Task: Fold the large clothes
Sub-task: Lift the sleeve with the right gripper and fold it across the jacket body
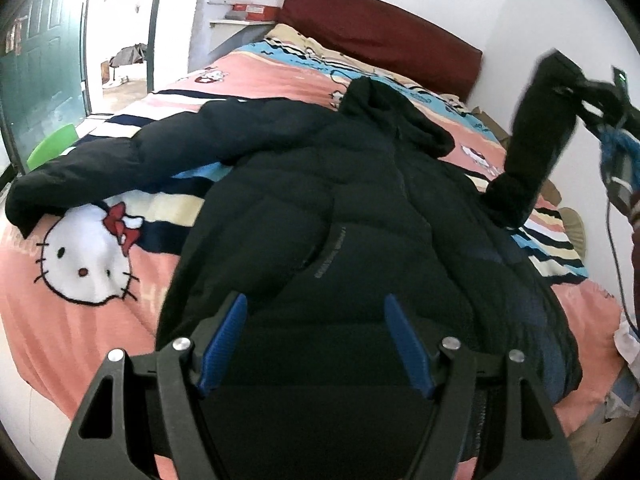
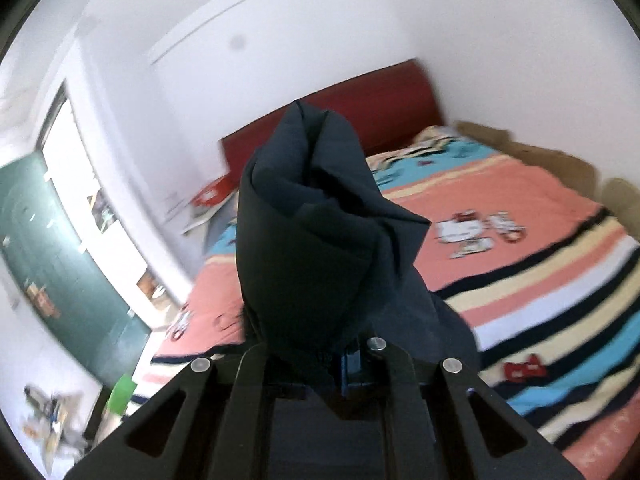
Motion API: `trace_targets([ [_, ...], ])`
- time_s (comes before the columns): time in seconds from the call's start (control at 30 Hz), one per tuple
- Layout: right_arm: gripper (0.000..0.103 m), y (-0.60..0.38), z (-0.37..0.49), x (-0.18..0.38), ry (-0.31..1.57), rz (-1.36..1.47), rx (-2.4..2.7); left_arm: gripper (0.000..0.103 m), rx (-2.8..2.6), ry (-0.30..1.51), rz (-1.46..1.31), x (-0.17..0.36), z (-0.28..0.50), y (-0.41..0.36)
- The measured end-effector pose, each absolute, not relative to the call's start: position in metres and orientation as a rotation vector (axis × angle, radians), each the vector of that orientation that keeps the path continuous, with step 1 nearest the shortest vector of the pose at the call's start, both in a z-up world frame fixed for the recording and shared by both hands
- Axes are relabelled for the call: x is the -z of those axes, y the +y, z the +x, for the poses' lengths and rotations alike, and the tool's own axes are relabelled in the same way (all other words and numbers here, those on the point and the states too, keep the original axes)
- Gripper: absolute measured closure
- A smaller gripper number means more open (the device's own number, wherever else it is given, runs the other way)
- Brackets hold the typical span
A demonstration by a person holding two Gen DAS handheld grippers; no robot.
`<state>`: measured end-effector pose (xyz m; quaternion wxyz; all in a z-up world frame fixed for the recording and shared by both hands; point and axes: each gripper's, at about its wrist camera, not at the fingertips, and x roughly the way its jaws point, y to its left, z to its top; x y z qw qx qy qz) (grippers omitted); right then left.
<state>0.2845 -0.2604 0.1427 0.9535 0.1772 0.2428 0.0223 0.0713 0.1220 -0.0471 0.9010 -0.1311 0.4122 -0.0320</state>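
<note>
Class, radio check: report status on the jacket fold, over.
Left gripper open above jacket. Right gripper shut on sleeve, lifted off bed. Nothing obstructing.

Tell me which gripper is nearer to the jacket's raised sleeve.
Right. The right gripper is shut on the raised sleeve, holding it up. The left gripper hovers open over the jacket's hem, away from that sleeve.

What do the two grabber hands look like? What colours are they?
The left gripper is black, with triangle cut-outs, shiny silver bolts and two bumpy blue finger pads. The right gripper matches: black frame, silver bolts, a peek of blue.
</note>
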Motion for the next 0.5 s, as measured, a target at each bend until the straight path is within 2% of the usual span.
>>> trace_targets([
  [0.23,0.094,-0.16,0.322,-0.093,0.624,0.237,-0.206,0.033,0.013,0.854,-0.301,0.052,0.071,0.146],
  [0.5,0.093,-0.055,0.35,0.018,0.835,0.069,-0.232,0.033,-0.03,0.872,-0.304,0.062,0.072,0.162],
])
